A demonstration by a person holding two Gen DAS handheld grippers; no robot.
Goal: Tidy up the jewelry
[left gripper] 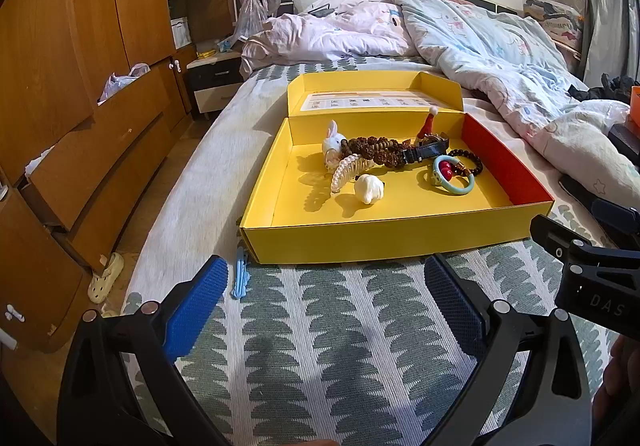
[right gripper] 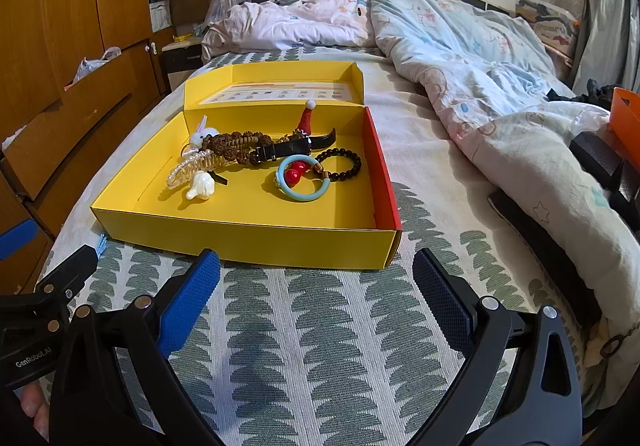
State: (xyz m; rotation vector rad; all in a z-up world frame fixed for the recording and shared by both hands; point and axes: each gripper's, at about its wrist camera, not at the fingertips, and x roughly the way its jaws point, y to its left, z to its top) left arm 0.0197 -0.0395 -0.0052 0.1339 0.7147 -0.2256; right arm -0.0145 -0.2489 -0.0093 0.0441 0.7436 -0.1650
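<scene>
Both grippers hang side by side over the patterned bedspread, just short of the yellow box (left gripper: 360,242). Left gripper (left gripper: 324,286) is spread wide and holds nothing; right gripper (right gripper: 316,278) is likewise wide and empty.

One piece looks left out: a light-blue clip (left gripper: 241,274) lies on the cover, just beside the box's near left corner, apparently touching its wall. It is probably the next thing to collect. The left gripper is the nearer one. I would come down with the fingers straddling the clip across its narrow width, press slightly into the soft cover so the pads get under its edges, close gently, then lift clear over the box wall before releasing. The bedding gives, so a shallow pinch may slip off.

The box stands open, lid (left gripper: 374,92) tipped back, with a red inner right wall. Inside, toward the back, is a loose heap: a white rabbit charm (left gripper: 333,140), a brown bead string (left gripper: 374,150), a black watch (left gripper: 426,150) and a small red hat (left gripper: 428,126). Nearer the front lie a pearly claw clip (left gripper: 348,170) and a white figure (left gripper: 369,188). Right of these, a teal ring (left gripper: 454,174) encircles red beads (left gripper: 445,170), touching a dark bracelet (left gripper: 470,160). The front of the box floor is bare, a good drop spot.
</scene>
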